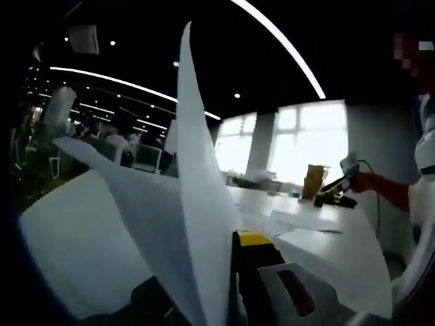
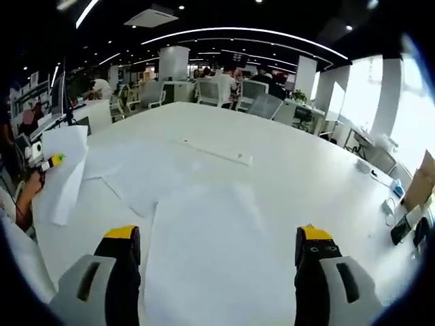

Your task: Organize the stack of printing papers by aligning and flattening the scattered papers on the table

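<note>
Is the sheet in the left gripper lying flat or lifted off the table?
Lifted. The sheet stands up between the left gripper's jaws; in the right gripper view it hangs beside the table.

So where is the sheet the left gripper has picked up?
In the left gripper view the lifted sheet stands up between the left gripper jaws; in the right gripper view it hangs at far left, above the white table.

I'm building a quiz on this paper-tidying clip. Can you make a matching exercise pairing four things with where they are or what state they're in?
Things:
1. left gripper
2. right gripper
3. flat sheet
4. ruler

States:
A. lying on the table between open jaws
B. open, nothing held
C. shut on a lifted sheet
D. on the table, farther out

Pairs: 1-C, 2-B, 3-A, 4-D
</note>
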